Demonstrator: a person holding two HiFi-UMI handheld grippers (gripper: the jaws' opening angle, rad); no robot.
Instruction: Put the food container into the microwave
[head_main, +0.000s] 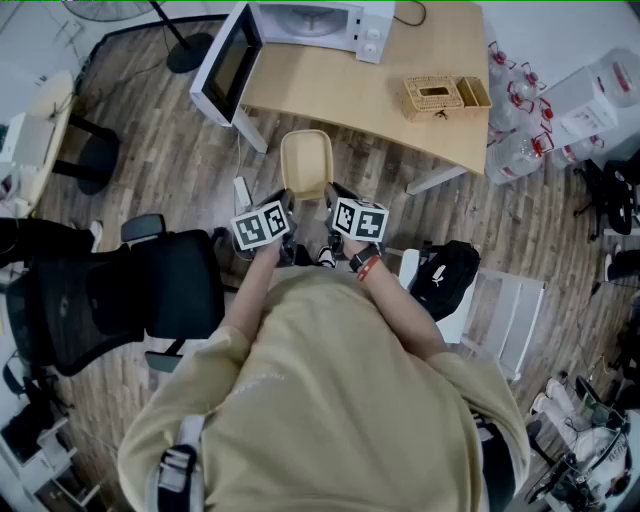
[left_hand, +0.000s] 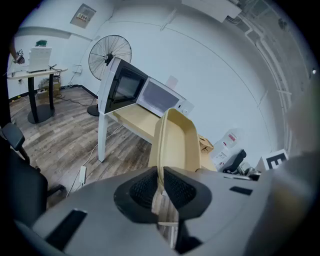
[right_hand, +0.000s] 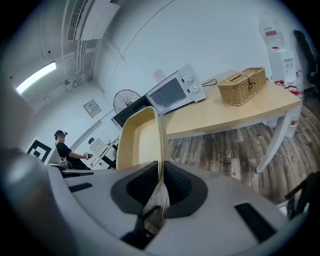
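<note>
Beige container (head_main: 306, 160), one, left gripper (left_hand: 160, 184), right gripper (right_hand: 160, 181)

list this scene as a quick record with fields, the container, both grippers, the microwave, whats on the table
held item: tan food container, looks empty, up in the air over the floor, short of the table
left gripper: shut on the container's left rim
right gripper: shut on the container's right rim
microwave: on the table's far side, door swung open
also on table: wicker box
progress: container not yet in the microwave
</note>
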